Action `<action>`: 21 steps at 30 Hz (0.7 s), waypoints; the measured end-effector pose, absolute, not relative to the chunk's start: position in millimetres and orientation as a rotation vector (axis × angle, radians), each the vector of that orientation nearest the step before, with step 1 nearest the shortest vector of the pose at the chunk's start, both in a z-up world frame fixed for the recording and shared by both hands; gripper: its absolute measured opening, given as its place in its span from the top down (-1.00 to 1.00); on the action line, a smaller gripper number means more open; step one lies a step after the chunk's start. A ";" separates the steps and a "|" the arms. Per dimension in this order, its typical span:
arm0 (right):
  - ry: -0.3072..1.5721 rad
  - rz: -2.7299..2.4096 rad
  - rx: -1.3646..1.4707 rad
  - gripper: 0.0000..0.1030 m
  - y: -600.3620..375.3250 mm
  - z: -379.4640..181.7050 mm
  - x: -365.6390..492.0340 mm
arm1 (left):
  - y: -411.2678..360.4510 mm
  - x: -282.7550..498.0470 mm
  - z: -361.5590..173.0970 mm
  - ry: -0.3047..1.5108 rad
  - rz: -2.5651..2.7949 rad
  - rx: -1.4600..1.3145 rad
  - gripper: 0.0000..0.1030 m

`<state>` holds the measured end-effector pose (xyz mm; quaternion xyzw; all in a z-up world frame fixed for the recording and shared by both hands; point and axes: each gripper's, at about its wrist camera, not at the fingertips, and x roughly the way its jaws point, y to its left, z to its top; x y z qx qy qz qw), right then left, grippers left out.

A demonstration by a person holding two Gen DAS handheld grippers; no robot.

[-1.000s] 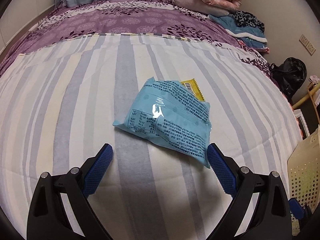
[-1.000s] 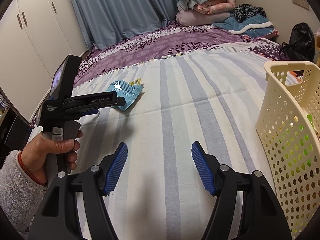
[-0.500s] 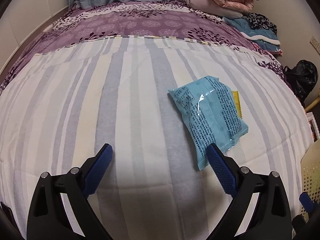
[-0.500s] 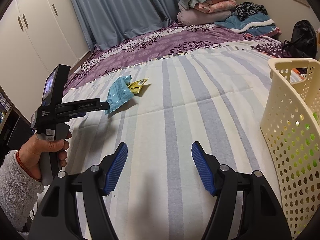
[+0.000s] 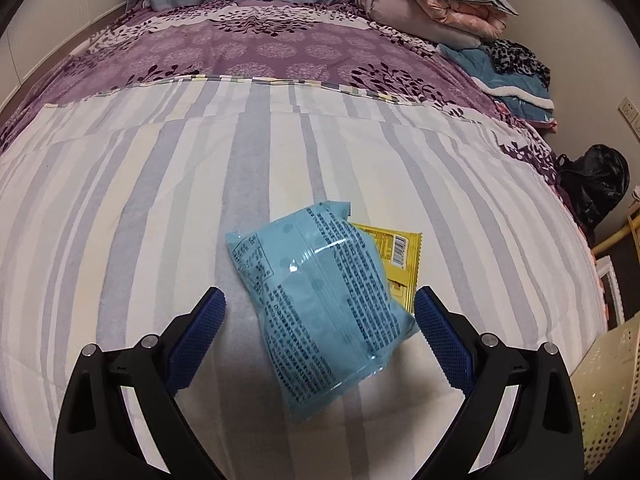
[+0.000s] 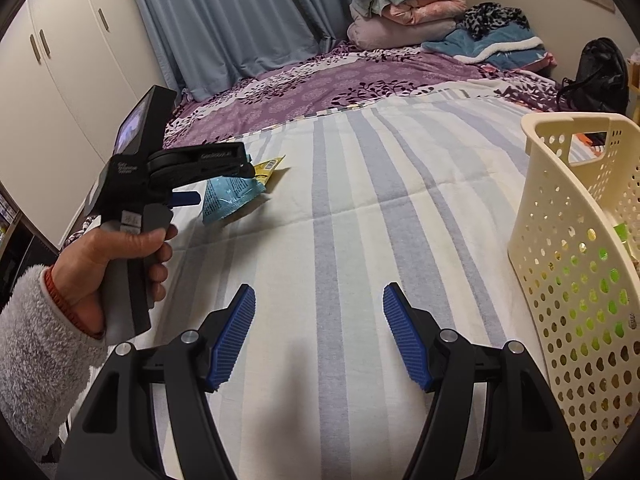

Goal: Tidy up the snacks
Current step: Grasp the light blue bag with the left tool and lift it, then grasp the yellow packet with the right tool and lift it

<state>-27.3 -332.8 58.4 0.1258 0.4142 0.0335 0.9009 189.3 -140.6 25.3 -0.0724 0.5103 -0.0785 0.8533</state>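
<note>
1. A striped bedsheet [image 5: 168,208] covers the near part of the bed — pale bands of grey, cream and white.
2. Beyond it lies a purple floral cover [image 5: 256,48].
3. Folded blankets [image 6: 404,8] are stacked at the far corner.
4. Blue curtains [image 6: 224,16] hang behind; white wardrobe doors [image 6: 68,52] stand beside them.
5. A black bag [image 6: 600,72] sits by the wall.

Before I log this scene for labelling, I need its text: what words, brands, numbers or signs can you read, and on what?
"GenRobot.AI": side of the left gripper, in the right wrist view.
Small white print on that gripper's handle block: too small to read.
Dense print on the blue snack bag: too blurred to read.
Barcode and print on the yellow packet: unreadable.
Nothing else carries text.
</note>
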 end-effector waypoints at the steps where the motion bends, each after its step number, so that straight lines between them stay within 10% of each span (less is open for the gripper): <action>1: 0.859 0.068 0.260 -0.29 -333.3 58.3 -26.7 | -140.4 192.6 23.7 1.077 -0.158 -0.157 -0.87; 11: 0.870 0.084 0.255 -0.29 -326.0 53.9 -18.4 | -114.3 196.8 16.9 1.059 -0.136 -0.144 -0.85; 21: 0.860 0.117 0.203 -0.29 -310.7 55.9 -0.3 | -94.9 194.6 14.1 1.046 -0.172 -0.147 -0.20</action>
